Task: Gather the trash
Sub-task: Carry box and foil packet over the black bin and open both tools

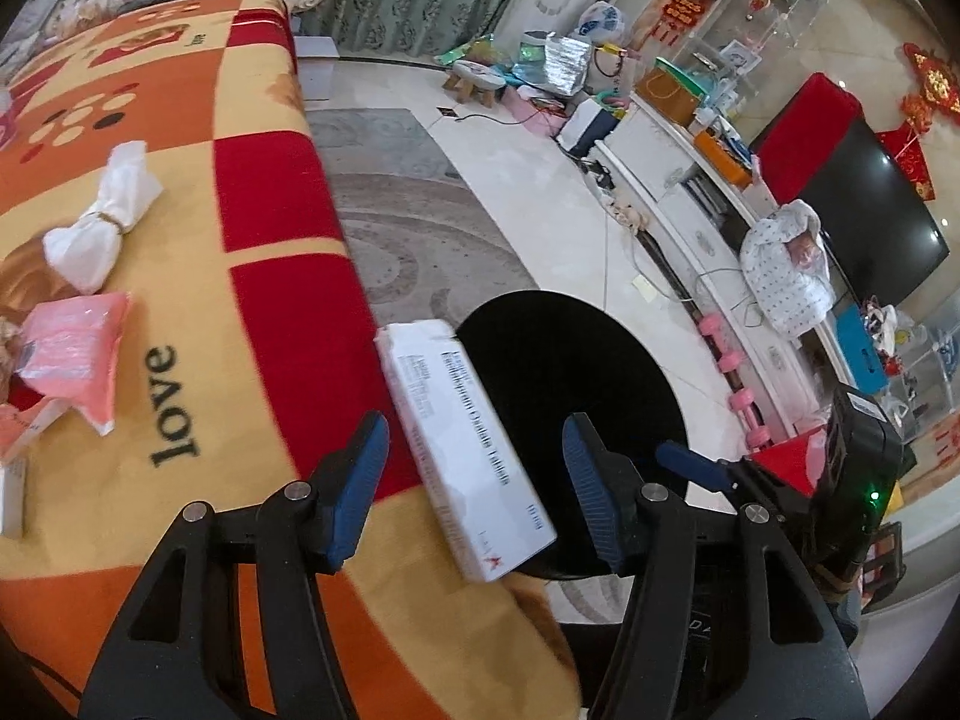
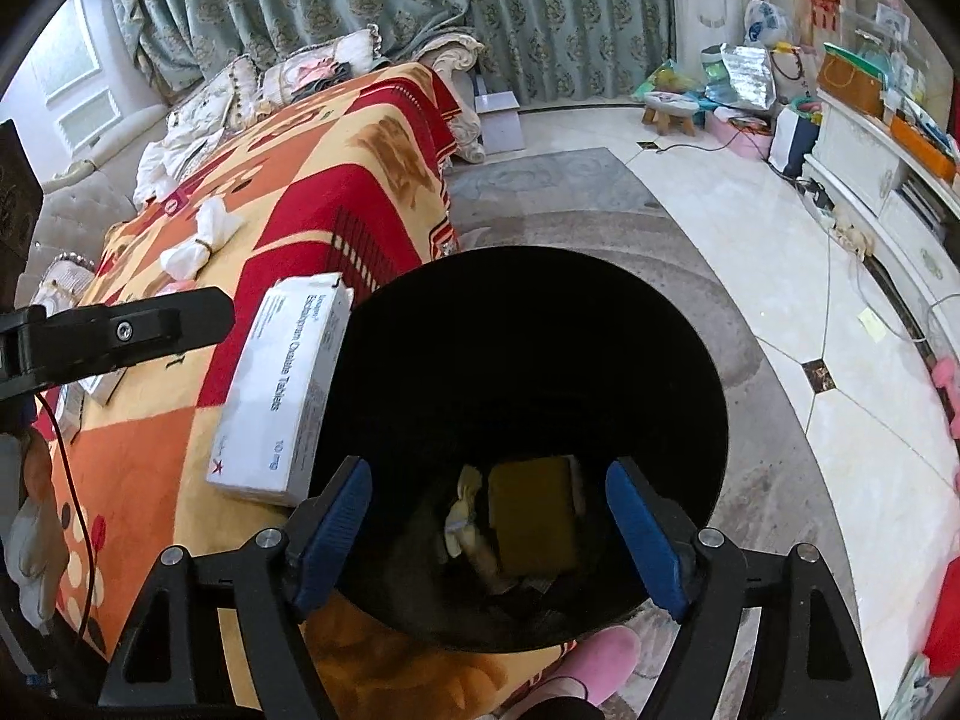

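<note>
Right wrist view alone shows yellow trash inside black bin; white tablet box loose between spread left gripper fingers; right gripper spread, empty; tissue bundle at ten o'clock.

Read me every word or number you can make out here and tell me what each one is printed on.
"love": on the patterned blanket.
"Escitalopram Oxalate Tablets": on the white medicine box.
"10 mg": on the same box, near its red star mark.
The smaller print on the box, the red wall hangings and the label on the pink package are too small or blurred to read.
</note>
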